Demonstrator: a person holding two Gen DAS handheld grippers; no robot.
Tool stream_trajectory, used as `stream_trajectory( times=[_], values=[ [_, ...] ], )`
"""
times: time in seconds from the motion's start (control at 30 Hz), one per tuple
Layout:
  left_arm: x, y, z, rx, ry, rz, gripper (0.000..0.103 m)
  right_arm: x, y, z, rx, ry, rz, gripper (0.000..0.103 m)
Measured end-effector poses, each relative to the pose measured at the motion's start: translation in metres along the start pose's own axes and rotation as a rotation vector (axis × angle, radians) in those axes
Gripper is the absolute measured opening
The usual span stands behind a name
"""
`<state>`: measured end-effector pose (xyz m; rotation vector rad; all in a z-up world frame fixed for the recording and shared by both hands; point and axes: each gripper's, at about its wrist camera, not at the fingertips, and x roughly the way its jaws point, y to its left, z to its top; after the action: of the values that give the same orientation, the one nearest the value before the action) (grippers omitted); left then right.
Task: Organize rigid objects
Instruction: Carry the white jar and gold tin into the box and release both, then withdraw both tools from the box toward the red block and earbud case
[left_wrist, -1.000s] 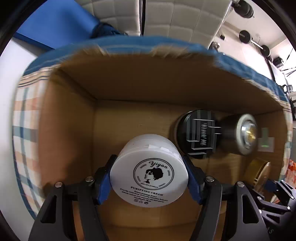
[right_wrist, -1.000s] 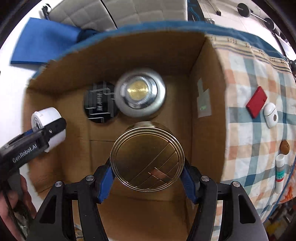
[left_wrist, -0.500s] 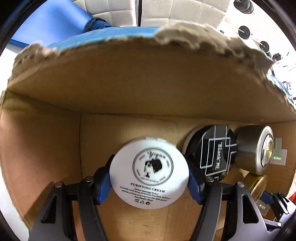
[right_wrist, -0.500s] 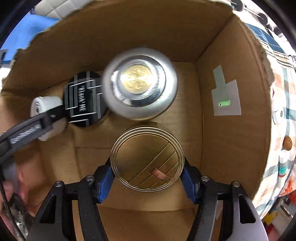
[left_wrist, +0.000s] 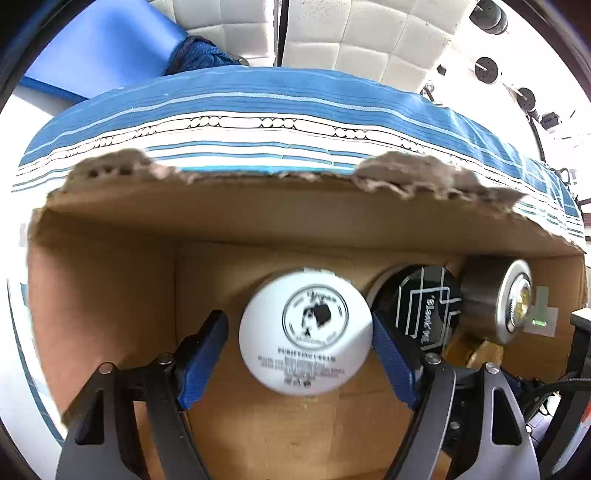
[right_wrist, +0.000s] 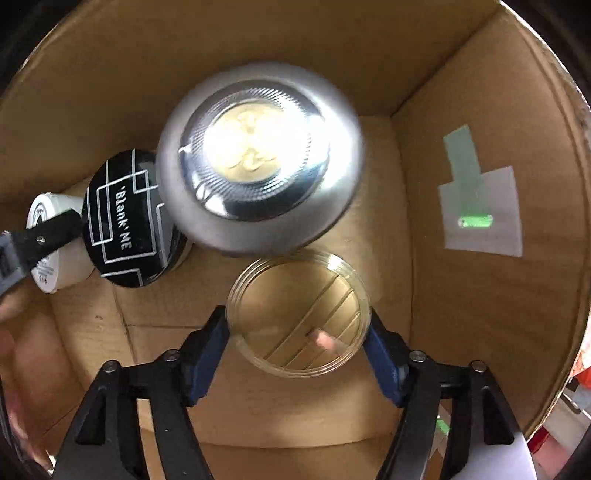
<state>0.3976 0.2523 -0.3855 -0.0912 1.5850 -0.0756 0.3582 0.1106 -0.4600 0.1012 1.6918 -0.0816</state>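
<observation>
Four round cosmetic jars sit inside the brown cardboard box (right_wrist: 480, 92): one white cream jar (left_wrist: 306, 334), one black-lidded jar with white line work (right_wrist: 123, 221), one tall silver jar with a gold centre (right_wrist: 258, 158) and one flat gold-lidded jar (right_wrist: 299, 314). The left gripper (left_wrist: 299, 354) reaches level into the box, its blue pads spread with a gap at the left pad beside the white jar. The right gripper (right_wrist: 297, 354) points down from above, its pads touching both sides of the gold lid.

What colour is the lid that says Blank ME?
Black with white lines and white lettering on the Blank ME lid, clearest in the right wrist view.
</observation>
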Motion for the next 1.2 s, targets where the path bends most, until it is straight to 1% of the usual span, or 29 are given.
stream_trajectory(
  times=[0.03, 0.07, 0.1, 0.13, 0.17, 0.2, 0.23, 0.3, 0.4, 0.5, 0.63, 0.7, 0.73, 0.77, 1.0, 1.13, 1.2],
  values=[
    [-0.003, 0.000, 0.000, 0.002, -0.003, 0.003, 0.078, -0.002, 0.002, -0.001, -0.001, -0.002, 0.004, 0.082],
    [-0.008, -0.002, -0.001, 0.006, -0.009, 0.006, 0.081, -0.004, 0.002, -0.002, -0.007, -0.003, 0.009, 0.087],
    [-0.012, -0.004, -0.004, 0.011, -0.012, 0.004, 0.087, -0.006, 0.004, -0.004, -0.012, -0.005, 0.013, 0.090],
    [-0.016, -0.008, -0.007, 0.016, -0.012, 0.002, 0.091, -0.010, 0.004, -0.006, -0.013, -0.008, 0.022, 0.095],
    [-0.021, -0.010, -0.010, 0.020, -0.016, 0.004, 0.097, -0.013, 0.005, -0.009, -0.017, -0.011, 0.030, 0.098],
    [-0.028, -0.012, -0.013, 0.026, -0.027, 0.013, 0.103, -0.018, 0.006, -0.012, -0.024, -0.018, 0.033, 0.100],
    [-0.031, -0.012, -0.011, 0.029, -0.037, 0.022, 0.103, -0.023, 0.006, -0.016, -0.029, -0.028, 0.036, 0.103],
    [-0.048, -0.011, -0.018, 0.024, -0.075, 0.030, 0.103, -0.033, 0.005, -0.021, -0.032, -0.041, 0.052, 0.103],
    [-0.069, -0.006, -0.029, 0.017, -0.111, 0.024, 0.103, -0.049, 0.004, -0.032, -0.050, -0.067, 0.055, 0.103],
    [-0.096, -0.006, -0.047, 0.014, -0.163, 0.025, 0.103, -0.067, 0.000, -0.043, -0.059, -0.094, 0.069, 0.103],
    [-0.116, -0.017, -0.072, 0.010, -0.222, 0.066, 0.103, -0.096, -0.011, -0.060, -0.089, -0.151, 0.074, 0.103],
    [-0.130, -0.017, -0.086, 0.006, -0.246, 0.068, 0.103, -0.109, -0.014, -0.068, -0.095, -0.169, 0.077, 0.103],
    [-0.136, -0.017, -0.092, 0.007, -0.259, 0.069, 0.103, -0.115, -0.017, -0.075, -0.098, -0.175, 0.094, 0.103],
    [-0.144, -0.019, -0.100, 0.007, -0.278, 0.074, 0.103, -0.130, -0.020, -0.067, -0.100, -0.179, 0.103, 0.103],
    [-0.186, -0.032, -0.143, 0.026, -0.346, 0.090, 0.103, -0.162, -0.017, -0.118, -0.127, -0.248, 0.128, 0.103],
    [-0.205, -0.038, -0.166, 0.027, -0.376, 0.081, 0.103, -0.187, -0.024, -0.138, -0.146, -0.287, 0.127, 0.103],
    [-0.213, -0.040, -0.175, 0.025, -0.384, 0.072, 0.103, -0.195, -0.029, -0.146, -0.150, -0.295, 0.145, 0.103]
  ],
)
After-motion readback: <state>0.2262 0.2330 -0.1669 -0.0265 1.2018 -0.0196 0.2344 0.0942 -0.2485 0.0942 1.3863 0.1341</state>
